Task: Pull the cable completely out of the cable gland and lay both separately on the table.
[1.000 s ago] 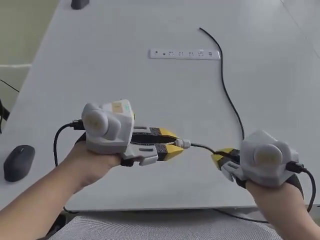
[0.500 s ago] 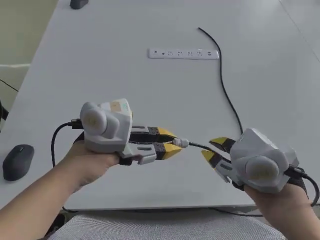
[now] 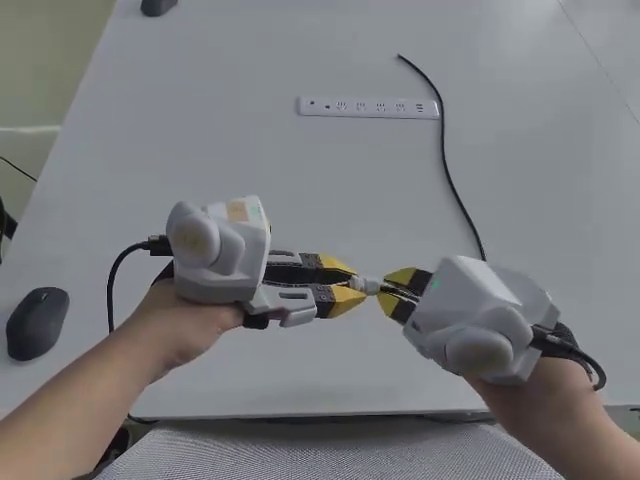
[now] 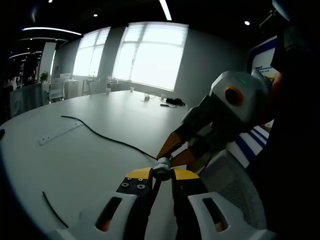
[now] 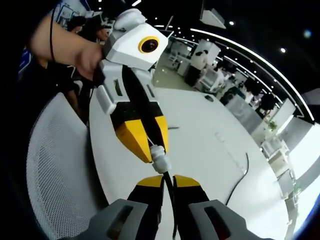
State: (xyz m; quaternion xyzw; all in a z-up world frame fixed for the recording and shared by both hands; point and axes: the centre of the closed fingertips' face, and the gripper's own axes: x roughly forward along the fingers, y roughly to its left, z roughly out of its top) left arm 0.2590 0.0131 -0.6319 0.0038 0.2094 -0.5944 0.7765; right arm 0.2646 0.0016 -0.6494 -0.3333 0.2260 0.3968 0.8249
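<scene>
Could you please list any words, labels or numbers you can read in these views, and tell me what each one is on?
Nothing here can be read as text.
The sticker on the housing of the left gripper: blurred, unreadable.
Markings on the power strip: too small to read.
Print on the blue-and-white board in the left gripper view: blurred, unreadable.

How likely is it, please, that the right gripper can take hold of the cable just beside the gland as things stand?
Probably yes: the right gripper has its jaws astride the cable right behind the cable gland, which the left gripper holds, with nothing between. Whether they have clamped is unclear.
</scene>
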